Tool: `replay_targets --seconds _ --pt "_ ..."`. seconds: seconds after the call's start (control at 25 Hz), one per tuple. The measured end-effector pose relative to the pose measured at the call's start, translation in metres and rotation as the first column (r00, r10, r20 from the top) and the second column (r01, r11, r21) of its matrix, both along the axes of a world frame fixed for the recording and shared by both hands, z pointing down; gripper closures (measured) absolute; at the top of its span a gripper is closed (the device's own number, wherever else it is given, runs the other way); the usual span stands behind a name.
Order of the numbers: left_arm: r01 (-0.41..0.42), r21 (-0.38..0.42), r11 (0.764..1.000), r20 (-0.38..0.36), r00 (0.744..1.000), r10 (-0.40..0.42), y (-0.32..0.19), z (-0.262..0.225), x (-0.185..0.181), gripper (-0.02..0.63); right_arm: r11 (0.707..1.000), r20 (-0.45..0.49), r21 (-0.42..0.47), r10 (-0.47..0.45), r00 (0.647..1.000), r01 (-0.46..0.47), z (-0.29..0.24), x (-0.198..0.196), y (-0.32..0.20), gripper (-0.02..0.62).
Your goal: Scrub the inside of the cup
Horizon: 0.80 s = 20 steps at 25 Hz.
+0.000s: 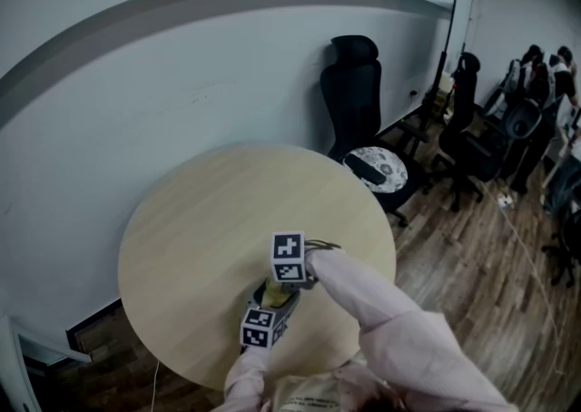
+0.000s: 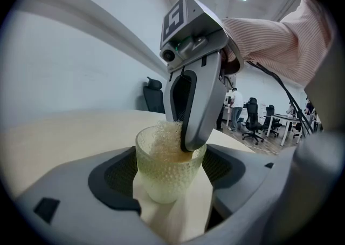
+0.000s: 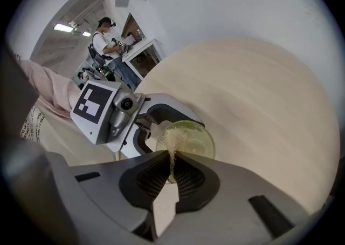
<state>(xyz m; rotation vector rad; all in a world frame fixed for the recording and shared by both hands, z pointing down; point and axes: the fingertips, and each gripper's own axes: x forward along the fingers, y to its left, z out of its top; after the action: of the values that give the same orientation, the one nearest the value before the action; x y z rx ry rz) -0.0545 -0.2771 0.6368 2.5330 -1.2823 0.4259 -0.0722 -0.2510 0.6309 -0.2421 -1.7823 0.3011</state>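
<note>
A pale green, bumpy glass cup (image 2: 168, 176) stands upright on the round wooden table (image 1: 200, 220), and my left gripper (image 2: 172, 187) is shut on its sides. My right gripper (image 2: 187, 142) reaches down into the cup from above, shut on a pale mesh scrubber (image 2: 164, 137) that sits inside the rim. In the right gripper view the scrubber (image 3: 172, 155) is pinched between the jaws of my right gripper (image 3: 171, 158), over the mouth of the cup (image 3: 191, 137). In the head view both grippers meet near the table's front edge, left gripper (image 1: 269, 310) below right gripper (image 1: 280, 288).
A black office chair (image 1: 359, 102) with a patterned seat cushion (image 1: 381, 168) stands just behind the table's far right edge. A white wall runs close along the far side. More chairs, desks and people (image 1: 545, 83) fill the room at the right.
</note>
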Motion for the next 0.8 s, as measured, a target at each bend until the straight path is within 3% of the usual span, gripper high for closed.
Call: replay_targets --seconds 0.32,0.8 --pt "0.003 0.0 1.0 0.004 1.0 -0.003 0.001 -0.001 0.001 0.235 0.991 0.017 -0.091 0.097 0.995 -0.095 -0.003 -0.002 0.006 0.569" --pt "0.004 -0.015 1.0 0.007 1.0 -0.004 0.002 0.002 0.0 0.235 0.946 0.048 -0.218 0.255 0.966 -0.239 -0.007 -0.014 0.011 0.569"
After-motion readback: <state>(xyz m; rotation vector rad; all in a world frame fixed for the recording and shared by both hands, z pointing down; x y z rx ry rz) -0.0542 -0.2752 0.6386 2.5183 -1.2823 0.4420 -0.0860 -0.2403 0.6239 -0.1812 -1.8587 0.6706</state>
